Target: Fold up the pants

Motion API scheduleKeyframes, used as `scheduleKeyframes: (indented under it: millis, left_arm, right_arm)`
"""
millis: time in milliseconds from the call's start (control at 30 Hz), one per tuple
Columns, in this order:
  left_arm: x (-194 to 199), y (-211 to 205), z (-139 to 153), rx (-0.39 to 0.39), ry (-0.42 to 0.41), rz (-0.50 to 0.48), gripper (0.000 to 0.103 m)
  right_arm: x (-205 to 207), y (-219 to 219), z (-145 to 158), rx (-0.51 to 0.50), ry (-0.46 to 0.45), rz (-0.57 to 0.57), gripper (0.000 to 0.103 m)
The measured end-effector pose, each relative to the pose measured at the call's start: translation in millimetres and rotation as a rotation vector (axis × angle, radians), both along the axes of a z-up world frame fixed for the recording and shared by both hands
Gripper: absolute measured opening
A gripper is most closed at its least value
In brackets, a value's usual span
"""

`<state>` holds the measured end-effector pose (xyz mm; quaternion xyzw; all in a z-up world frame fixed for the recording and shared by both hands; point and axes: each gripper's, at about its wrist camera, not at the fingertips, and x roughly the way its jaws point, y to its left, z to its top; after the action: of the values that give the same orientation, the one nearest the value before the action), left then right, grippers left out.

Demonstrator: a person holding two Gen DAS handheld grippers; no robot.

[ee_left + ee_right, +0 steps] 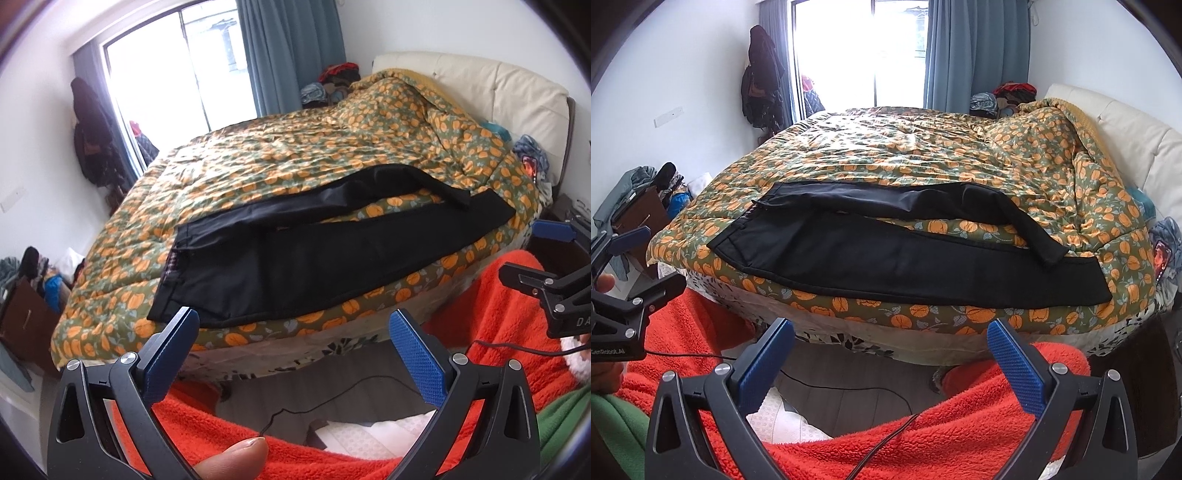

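Note:
Black pants (pixel 314 254) lie spread on the near edge of the bed, waistband to the left, legs running right; the far leg's end crosses over the near leg. They also show in the right wrist view (pixel 886 258). My left gripper (pixel 293 325) is open and empty, held off the bed just short of the waistband corner. My right gripper (pixel 890 334) is open and empty, below the bed's edge in front of the near leg. The right gripper shows in the left wrist view (pixel 546 254); the left gripper shows in the right wrist view (pixel 639 258).
The bed carries a green quilt with orange pumpkins (pixel 923 155). A cream headboard (pixel 498 88) stands at the right. Red fleece (pixel 923 443) covers the person's legs below the grippers. A brown cabinet with clothes (pixel 639 210) stands left of the bed. A window with blue curtains (pixel 960 48) is behind.

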<state>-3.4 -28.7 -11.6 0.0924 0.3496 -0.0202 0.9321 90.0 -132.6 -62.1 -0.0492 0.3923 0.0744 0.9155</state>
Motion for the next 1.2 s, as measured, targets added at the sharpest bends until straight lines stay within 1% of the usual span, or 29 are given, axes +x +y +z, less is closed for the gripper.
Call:
scheduleKeyframes:
  millis: [100,267,433,567,767,867,1067,1200]
  left_arm:
    - [3.8,1.9,-1.2,-0.003,0.020,0.015,0.103]
    - [5.4,4.2,3.1,-0.005,0.004,0.030,0.103]
    - [12.2,26.3,4.6,-0.052,0.009,0.103,0.103]
    - [13.4,39.1,13.2,-0.082,-0.019,0.129,0.103]
    - [17.1,42.3,20.6,-0.092,-0.042,0.136,0.103]
    - [15.9,43.0,19.6,-0.108,-0.040,0.136,0.103]
    - [12.6,39.5,15.0,-0.113,-0.024,0.126,0.103]
    - [10.2,33.7,12.7,-0.102,-0.023,0.107,0.103]
  right_arm:
    - [0.2,-2.0,-0.4,0.011,0.001,-0.001,0.103]
    - [2.7,-12.6,-2.2,0.048,0.011,-0.024,0.103]
    - [2.0,-9.6,-4.8,0.048,0.017,-0.010,0.103]
    - [2.4,-3.1,-6.2,0.028,0.019,0.015,0.103]
    - [0.7,0.7,-8.1,0.019,0.016,0.033,0.103]
    - [0.2,-0.2,-9.0,0.026,0.018,0.026,0.103]
    - [0.1,-1.5,-9.4,0.027,0.015,0.025,0.103]
    - [1.0,-1.8,-10.4,0.028,0.020,0.024,0.103]
